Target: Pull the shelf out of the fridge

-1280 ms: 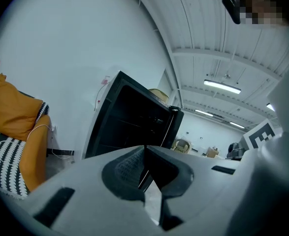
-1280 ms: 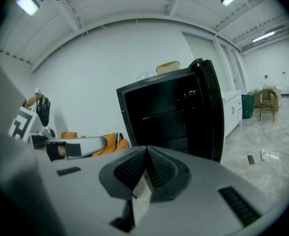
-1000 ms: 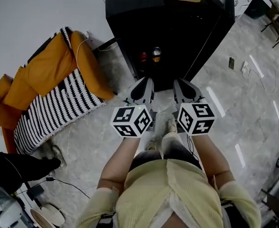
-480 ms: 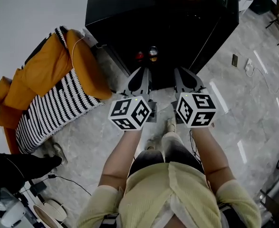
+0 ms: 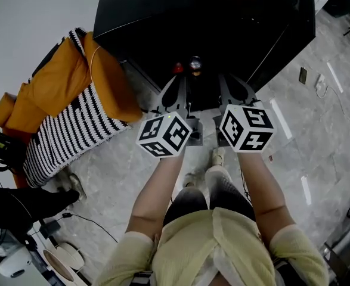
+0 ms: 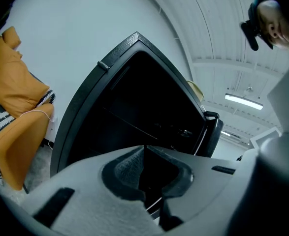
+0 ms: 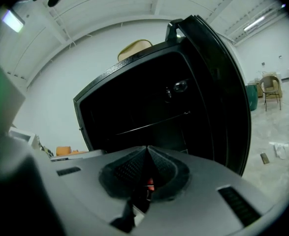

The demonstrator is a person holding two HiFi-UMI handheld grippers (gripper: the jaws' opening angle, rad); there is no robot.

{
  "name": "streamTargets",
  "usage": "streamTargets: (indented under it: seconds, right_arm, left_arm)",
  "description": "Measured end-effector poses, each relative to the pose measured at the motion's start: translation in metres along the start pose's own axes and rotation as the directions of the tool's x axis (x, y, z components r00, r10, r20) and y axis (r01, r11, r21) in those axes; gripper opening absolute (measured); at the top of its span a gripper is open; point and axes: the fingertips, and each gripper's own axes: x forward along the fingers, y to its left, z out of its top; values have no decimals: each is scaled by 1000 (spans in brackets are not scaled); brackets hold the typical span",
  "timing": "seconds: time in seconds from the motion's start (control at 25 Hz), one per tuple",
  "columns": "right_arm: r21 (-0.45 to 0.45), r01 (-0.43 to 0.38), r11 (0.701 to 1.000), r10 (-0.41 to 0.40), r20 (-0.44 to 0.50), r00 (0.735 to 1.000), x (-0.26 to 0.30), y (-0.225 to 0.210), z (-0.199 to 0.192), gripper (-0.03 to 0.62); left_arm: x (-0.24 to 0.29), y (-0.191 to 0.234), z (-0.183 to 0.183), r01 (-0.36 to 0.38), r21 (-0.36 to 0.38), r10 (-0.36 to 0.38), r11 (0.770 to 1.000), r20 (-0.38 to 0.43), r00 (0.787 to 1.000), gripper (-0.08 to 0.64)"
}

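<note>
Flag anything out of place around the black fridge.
An orange cushion and black-and-white striped blanket lie heaped on the floor beside the black fridge; a small dark flat device lies loose on its other side.

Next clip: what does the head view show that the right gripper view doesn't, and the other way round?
Only the head view: the person's arms, the left gripper, and the orange cushion and striped blanket beside the fridge.
Only the right gripper view: the shelf as a thin edge across the dark interior, and the ceiling lights.
Both: the open black fridge, the beige tub on top of it, and the right gripper, its jaws together.
</note>
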Motion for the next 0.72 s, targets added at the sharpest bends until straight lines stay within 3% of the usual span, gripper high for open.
streamTargets:
  seconds: [0.36, 0.72]
  right_arm:
    - [106, -5, 994, 1, 44, 999, 30, -20, 10, 29]
    - [215, -35, 976, 15, 95, 995, 51, -32, 24, 31]
  left_arm:
    - [26, 20, 15, -34, -138, 52, 990, 130, 990, 32]
    - [42, 31, 33, 6, -166, 36, 986, 246, 969, 32]
